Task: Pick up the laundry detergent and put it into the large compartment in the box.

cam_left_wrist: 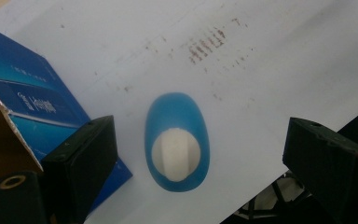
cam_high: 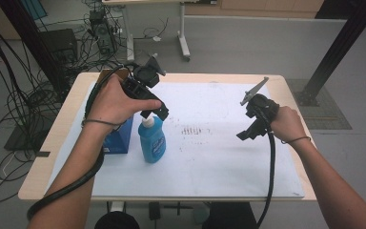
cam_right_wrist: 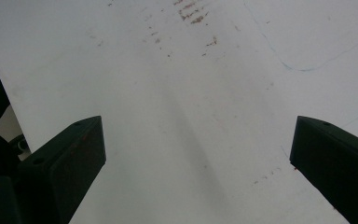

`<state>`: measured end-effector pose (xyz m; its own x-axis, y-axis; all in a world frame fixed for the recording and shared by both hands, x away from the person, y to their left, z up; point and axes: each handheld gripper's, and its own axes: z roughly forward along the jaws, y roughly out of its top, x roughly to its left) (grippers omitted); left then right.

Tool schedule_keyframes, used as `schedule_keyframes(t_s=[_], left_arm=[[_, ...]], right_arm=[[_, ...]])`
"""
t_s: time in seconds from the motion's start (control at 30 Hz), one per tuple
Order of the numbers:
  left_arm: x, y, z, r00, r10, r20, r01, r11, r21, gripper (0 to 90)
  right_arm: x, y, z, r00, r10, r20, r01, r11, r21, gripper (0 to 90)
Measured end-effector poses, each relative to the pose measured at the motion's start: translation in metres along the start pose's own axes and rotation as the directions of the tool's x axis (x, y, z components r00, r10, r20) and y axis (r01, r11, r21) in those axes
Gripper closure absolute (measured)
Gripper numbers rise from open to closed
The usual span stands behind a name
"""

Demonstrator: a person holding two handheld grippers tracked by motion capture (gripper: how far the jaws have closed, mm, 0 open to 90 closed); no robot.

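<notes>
High view: one blue bottle (cam_high: 152, 141) with white cap, standing upright on the white sheet (cam_high: 219, 157) that covers the desk (cam_high: 52, 143), just beside a blue box (cam_high: 121, 138) on its left. Left gripper (cam_high: 155, 112) held directly above the cap, fingers spread wide and holding nothing. Right gripper (cam_high: 248, 133) held well apart over bare sheet near the brown smudges (cam_high: 190, 131), fingers likewise wide and empty. Left gripper view: bottle (cam_left_wrist: 177, 140) seen from above, cap roughly midway between the two fingers (cam_left_wrist: 81, 163), box (cam_left_wrist: 32, 112) close behind the near one. Step in hand, as judged: a descent onto the bottle for a grasp. Handling note: lower straight down so the cap stays centred; keep the box-side finger clear of the box edge; close on the neck or shoulder rather than the smooth body; squeeze slowly, since an upright bottle tips easily.
</notes>
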<state>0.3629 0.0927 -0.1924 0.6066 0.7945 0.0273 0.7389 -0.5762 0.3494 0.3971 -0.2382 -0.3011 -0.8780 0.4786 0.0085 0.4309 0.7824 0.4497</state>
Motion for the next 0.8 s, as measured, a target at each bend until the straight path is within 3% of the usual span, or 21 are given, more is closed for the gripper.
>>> schedule_keyframes(t_s=[0.5,0.67,0.73,0.8], left_arm=[[0.006,-0.003,0.015,0.9999,-0.014,0.004,0.014,0.9998,0.016,10.4],[0.006,-0.004,0.02,0.9999,-0.015,-0.006,0.016,0.9995,0.026,10.4],[0.007,-0.004,0.022,0.9993,-0.014,-0.035,0.015,0.9993,0.035,10.5],[0.009,-0.005,0.025,0.9994,-0.02,-0.029,0.021,0.999,0.038,10.4]], right_arm=[[-0.001,-0.002,0.0,1.0,-0.001,0.005,0.001,1.0,0.005,3.2],[-0.001,-0.002,0.002,1.0,-0.001,0.002,0.001,1.0,0.006,3.2],[-0.001,-0.002,0.003,1.0,-0.004,0.003,0.004,1.0,0.006,3.2],[-0.002,-0.003,0.003,0.9999,-0.012,0.006,0.012,1.0,0.011,3.2]])
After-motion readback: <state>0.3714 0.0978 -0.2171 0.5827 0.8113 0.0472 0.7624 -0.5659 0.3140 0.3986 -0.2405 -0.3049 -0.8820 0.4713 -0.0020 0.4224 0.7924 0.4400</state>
